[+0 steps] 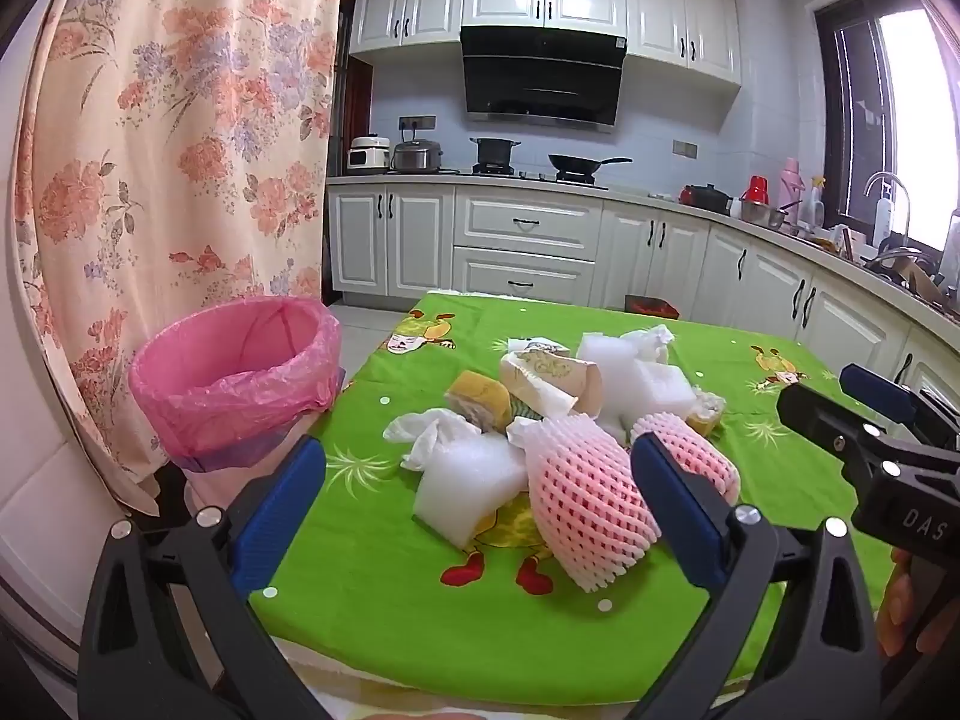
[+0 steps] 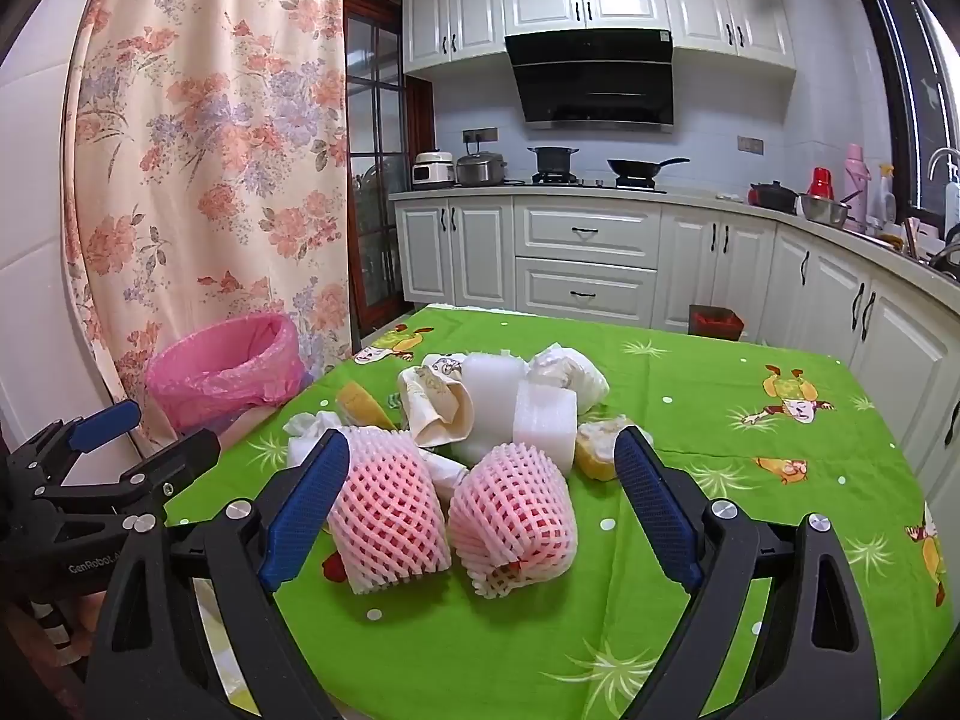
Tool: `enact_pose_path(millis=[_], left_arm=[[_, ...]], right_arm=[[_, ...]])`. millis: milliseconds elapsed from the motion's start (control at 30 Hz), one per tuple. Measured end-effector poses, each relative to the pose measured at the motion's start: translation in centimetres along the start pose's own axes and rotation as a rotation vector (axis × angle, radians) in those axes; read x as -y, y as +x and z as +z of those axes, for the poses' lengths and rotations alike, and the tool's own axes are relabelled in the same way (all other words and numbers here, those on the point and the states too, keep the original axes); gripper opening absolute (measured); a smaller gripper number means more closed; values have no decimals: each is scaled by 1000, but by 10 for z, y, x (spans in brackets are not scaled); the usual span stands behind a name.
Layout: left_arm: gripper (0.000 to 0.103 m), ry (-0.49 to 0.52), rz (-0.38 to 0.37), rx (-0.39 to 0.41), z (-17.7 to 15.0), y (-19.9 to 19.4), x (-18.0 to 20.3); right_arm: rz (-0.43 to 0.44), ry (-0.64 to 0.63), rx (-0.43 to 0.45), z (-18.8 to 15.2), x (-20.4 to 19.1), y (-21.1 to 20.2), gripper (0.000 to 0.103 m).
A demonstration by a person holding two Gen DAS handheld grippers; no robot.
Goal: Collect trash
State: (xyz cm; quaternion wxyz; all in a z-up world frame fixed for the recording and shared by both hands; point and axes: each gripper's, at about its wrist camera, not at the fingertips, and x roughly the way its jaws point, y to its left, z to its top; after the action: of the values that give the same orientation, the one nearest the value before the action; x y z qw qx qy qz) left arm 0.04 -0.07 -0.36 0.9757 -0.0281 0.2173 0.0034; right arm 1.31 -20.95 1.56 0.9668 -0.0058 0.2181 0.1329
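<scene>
Both grippers hang spread wide with nothing in them: our left gripper [image 1: 477, 498] and our right gripper [image 2: 483, 492] each frame the heap of trash on the green tablecloth [image 2: 690, 396].

Straight ahead of the right gripper, between its blue pads, lie two pink foam fruit nets. The left-hand net [image 2: 390, 516] sits just beside the left fingertip [image 2: 312, 498]; the right-hand net [image 2: 510, 522] lies nearer the middle. Beyond them the pile continues with white foam blocks [image 2: 543, 414], a crumpled paper wrapper [image 2: 435, 405], tissues and yellowish scraps.

From the left gripper, one net [image 1: 591, 510] lies just inside its right pad and a white foam block [image 1: 471, 480] sits dead ahead. The pink-lined bin [image 1: 240, 378] stands ahead and to its left, off the table's edge.

We judge that no pickup has begun yet. To do it well, we should take one net per gripper and centre the jaws on its body before squeezing. The nets are soft and springy, so we close fully and lift straight up. The two nets touch, so dragging one may pull its neighbour. The left gripper has the shorter path to the bin.
</scene>
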Motion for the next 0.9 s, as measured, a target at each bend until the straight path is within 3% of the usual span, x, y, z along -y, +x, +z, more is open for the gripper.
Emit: enact_pose_path(millis=[900], left_arm=[[99, -1, -3, -11, -3, 5, 0]], right_arm=[[-2, 8, 4, 1, 1, -3, 85]])
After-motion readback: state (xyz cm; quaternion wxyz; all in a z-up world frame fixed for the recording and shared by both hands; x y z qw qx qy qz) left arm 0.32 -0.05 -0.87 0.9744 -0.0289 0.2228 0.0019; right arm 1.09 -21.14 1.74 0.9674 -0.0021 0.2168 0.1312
